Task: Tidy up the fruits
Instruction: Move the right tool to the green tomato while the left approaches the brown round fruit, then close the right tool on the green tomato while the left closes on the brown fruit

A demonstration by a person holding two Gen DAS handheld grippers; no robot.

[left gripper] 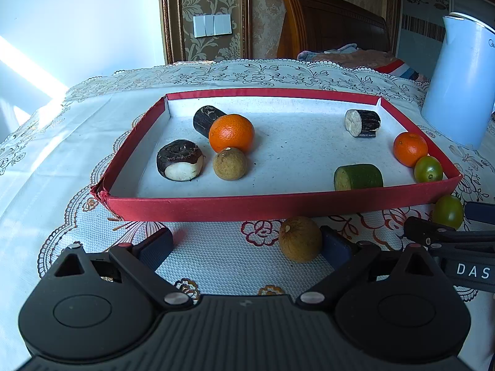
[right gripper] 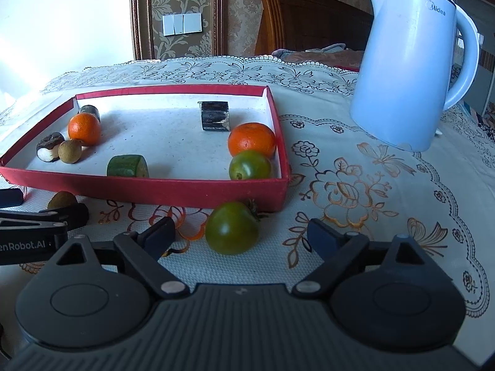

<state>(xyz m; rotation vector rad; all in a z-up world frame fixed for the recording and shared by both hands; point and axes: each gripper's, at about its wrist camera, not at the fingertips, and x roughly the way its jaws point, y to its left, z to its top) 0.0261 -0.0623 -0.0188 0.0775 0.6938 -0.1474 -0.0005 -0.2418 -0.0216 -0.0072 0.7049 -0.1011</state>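
Both our grippers, left (left gripper: 246, 242) and right (right gripper: 239, 235), have fingers wide open, gripping nothing; the green tomato (right gripper: 232, 227) between our right fingers points its stem rightward.

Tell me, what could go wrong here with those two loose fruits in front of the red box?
The green tomato lies between the open fingers of the right tool, nearer its left finger; closing unevenly could roll it away. The brown round fruit sits against the right finger of the left tool, so a nudge may push it. Both lie near the red box, whose wall could block a lift.
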